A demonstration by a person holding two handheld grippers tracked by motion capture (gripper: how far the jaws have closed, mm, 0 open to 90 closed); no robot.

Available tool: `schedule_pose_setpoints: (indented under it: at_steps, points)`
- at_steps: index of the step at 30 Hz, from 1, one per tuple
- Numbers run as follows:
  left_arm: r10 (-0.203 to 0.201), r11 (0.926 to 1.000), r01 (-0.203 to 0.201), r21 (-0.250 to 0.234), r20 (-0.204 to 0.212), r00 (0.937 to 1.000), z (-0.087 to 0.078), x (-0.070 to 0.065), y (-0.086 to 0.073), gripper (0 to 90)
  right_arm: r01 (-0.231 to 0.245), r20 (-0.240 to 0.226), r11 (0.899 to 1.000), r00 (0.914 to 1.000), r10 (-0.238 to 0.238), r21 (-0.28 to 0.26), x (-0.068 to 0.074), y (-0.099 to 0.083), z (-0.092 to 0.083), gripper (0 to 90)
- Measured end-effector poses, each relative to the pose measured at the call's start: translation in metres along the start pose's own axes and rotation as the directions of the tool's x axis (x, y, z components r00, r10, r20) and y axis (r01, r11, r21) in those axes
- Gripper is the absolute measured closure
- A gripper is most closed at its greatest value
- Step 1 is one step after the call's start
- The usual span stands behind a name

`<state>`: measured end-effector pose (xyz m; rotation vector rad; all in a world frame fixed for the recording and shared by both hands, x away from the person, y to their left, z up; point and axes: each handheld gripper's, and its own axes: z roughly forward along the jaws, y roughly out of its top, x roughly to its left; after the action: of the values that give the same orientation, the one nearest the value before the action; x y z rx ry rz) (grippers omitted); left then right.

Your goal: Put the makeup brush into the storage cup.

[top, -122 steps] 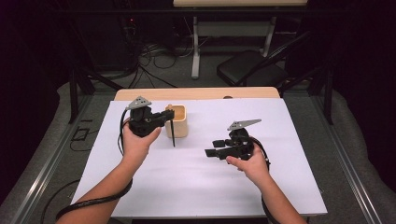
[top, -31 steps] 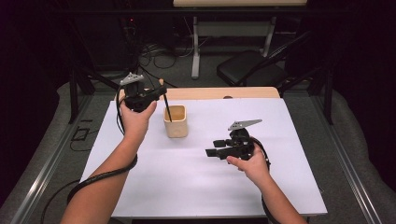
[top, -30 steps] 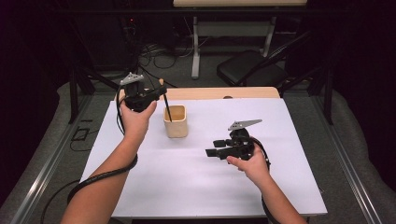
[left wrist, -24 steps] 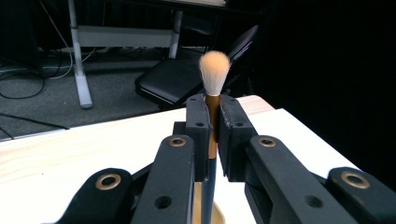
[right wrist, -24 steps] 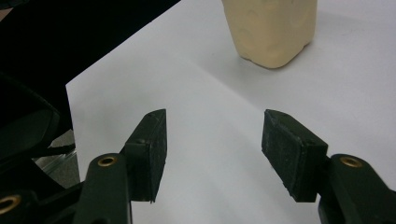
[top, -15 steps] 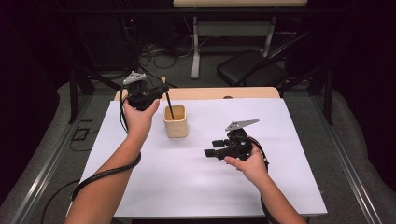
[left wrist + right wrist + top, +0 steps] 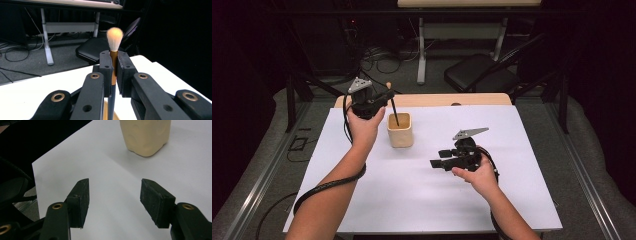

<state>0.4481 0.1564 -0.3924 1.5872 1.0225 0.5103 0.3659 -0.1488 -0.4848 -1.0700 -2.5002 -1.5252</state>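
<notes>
Clearly, the left gripper (image 7: 113,75) has its fingers (image 7: 106,67) pressed together on a brush (image 7: 114,53), clamping the golden band just below the pale bristle tuft, which stands up past the fingertips. In the high view this left gripper (image 7: 387,96) is held up above the far left part of the bench, and the brush's dark handle (image 7: 395,112) slants down from it, its lower end inside the mouth of a cream-coloured cup (image 7: 400,131). That cup stands upright on the white sheet (image 7: 412,190) covering the bench (image 7: 447,99). The right gripper (image 7: 113,202) has its fingers (image 7: 81,197) parted with nothing between them, only bare white sheet beneath. In the high view the right gripper (image 7: 437,164) hovers low over the sheet, well apart from the cup and to its right, pointing left.
</notes>
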Motion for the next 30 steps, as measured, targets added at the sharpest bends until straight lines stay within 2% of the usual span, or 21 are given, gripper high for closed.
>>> schedule_pose_setpoints:
  at_steps: [8,20,30]
  points:
    - [0.010,0.9999,-0.010,0.003,-0.002,1.0000,0.001,0.001,-0.004,83.6,0.002,0.009,1.000,1.0000,-0.002,0.005,0.000,0.002,0.000,40.4]
    - [-0.005,1.0000,0.005,0.008,-0.004,1.0000,0.001,0.006,-0.013,83.6,0.037,0.050,0.999,0.9981,-0.037,0.008,0.001,-0.002,-0.004,38.6]
    - [-0.023,0.9996,0.023,0.014,-0.003,0.9997,0.003,0.009,-0.021,83.6,0.034,0.084,0.999,0.9959,-0.034,0.002,-0.002,-0.011,-0.012,38.3]
